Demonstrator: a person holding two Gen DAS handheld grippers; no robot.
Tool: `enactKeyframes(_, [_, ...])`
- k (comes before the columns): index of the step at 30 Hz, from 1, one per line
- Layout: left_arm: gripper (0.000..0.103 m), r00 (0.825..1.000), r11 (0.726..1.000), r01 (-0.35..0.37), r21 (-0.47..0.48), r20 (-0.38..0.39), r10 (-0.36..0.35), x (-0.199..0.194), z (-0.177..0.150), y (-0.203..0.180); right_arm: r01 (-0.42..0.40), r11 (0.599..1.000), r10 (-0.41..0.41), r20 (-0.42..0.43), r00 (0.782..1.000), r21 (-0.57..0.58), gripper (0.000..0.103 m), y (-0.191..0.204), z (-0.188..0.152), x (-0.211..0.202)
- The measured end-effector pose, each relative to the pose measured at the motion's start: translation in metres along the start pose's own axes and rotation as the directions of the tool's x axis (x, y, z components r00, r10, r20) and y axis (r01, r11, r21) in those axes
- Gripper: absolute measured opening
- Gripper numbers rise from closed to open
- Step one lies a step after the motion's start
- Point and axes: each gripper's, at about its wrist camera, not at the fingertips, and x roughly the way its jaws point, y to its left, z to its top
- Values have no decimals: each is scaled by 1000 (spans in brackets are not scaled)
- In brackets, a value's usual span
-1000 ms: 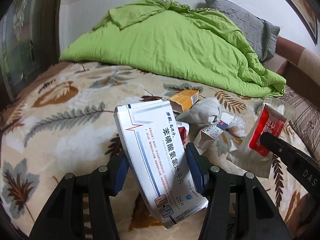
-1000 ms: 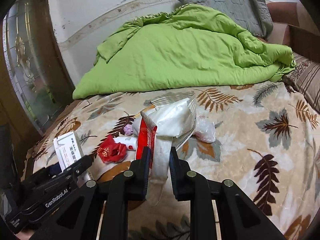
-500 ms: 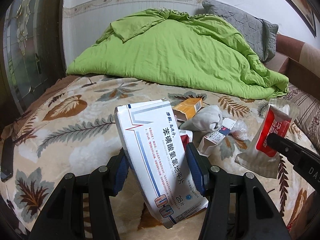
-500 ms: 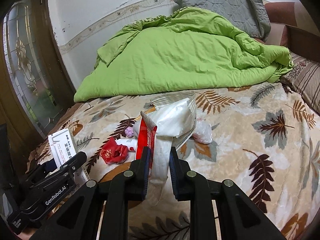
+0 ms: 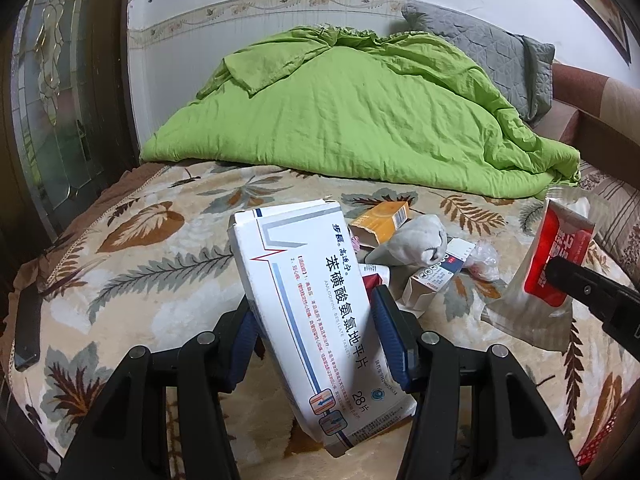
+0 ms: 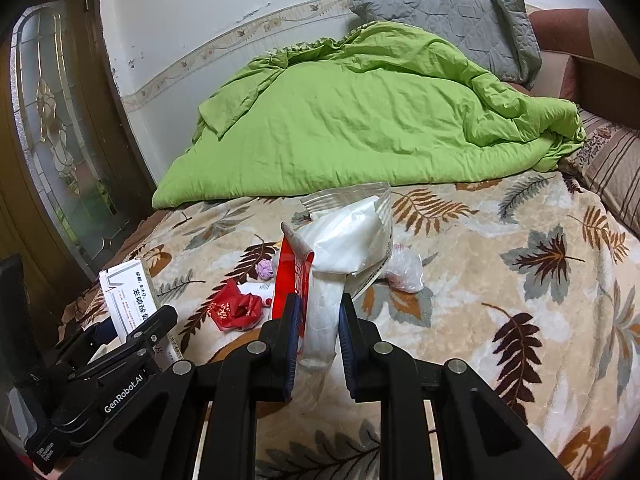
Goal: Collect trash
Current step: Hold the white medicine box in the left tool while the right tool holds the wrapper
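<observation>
My left gripper [image 5: 314,320] is shut on a white medicine box [image 5: 316,300] with blue and red print, held tilted above the bed. It also shows in the right wrist view [image 6: 128,296]. My right gripper [image 6: 318,312] is shut on a red and white plastic wrapper [image 6: 332,256], also seen at the right of the left wrist view [image 5: 548,268]. On the leaf-patterned blanket [image 5: 120,264] lie an orange box [image 5: 384,220], a grey crumpled wad [image 5: 416,240], a small white box [image 5: 436,280], a clear plastic scrap [image 6: 404,268] and a red crumpled wrapper [image 6: 234,310].
A green duvet [image 5: 360,108] is heaped at the back of the bed, with a grey pillow [image 6: 448,20] behind it. A glass-panelled door [image 6: 60,140] stands at the left. A striped pillow [image 6: 616,176] lies at the right. A dark flat object [image 5: 26,328] lies at the bed's left edge.
Both grippers have pulled back and risen from the bed with their items still held. The trash pile looks farther away, and more of the wall and door shows.
</observation>
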Motion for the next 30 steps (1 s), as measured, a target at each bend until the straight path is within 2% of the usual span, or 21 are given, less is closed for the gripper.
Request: enactKeyframes(30, [54,998,999,-35,18,43,34,-19,6,1,-21,1000,21,30,999,-19,20,8,4,-16])
